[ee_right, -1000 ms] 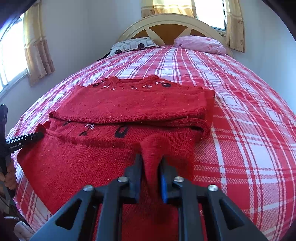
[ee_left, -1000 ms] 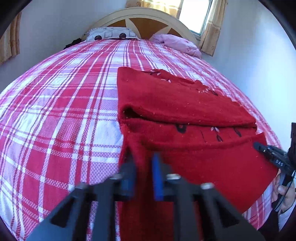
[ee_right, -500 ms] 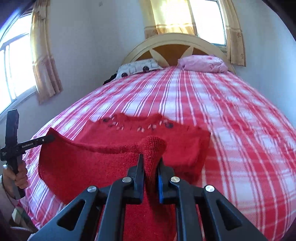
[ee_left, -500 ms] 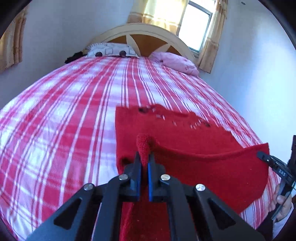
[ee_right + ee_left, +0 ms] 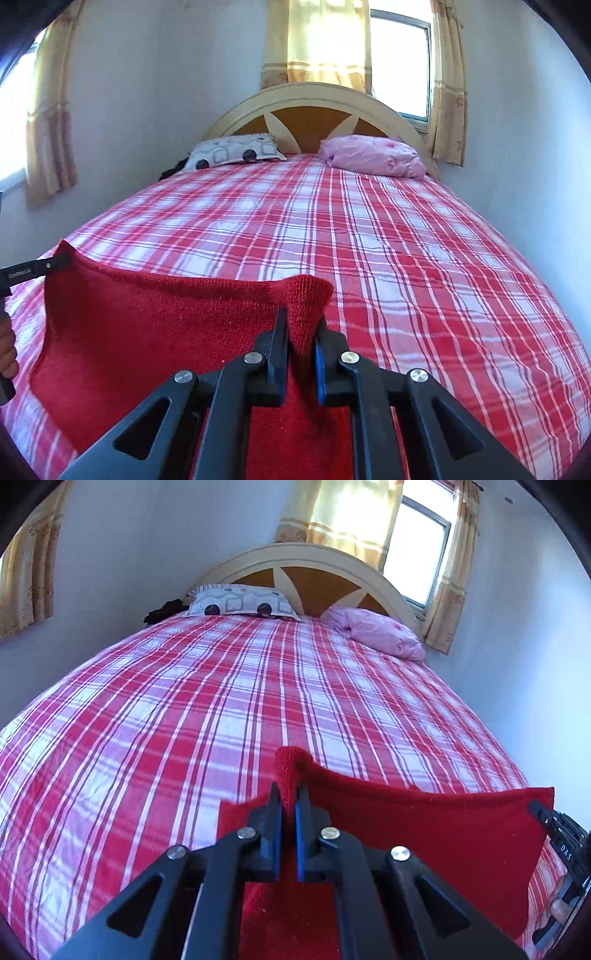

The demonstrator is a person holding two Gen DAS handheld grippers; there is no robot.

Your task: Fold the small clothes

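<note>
Here both hand-held grippers (image 5: 288,805) (image 5: 301,332) pinch the red sweater (image 5: 424,830) aloft

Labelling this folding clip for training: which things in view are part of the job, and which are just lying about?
In the job:
red knitted sweater
left gripper, shut on its edge
right gripper, shut on its edge
plaid bed, the work surface

Lying about:
patterned pillow
pink pillow
dark item beside the patterned pillow

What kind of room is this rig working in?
A home bedroom, most likely. A bed with a red plaid sheet fills the view, two pillows lie against an arched wooden headboard, and curtained windows sit behind it.
</note>
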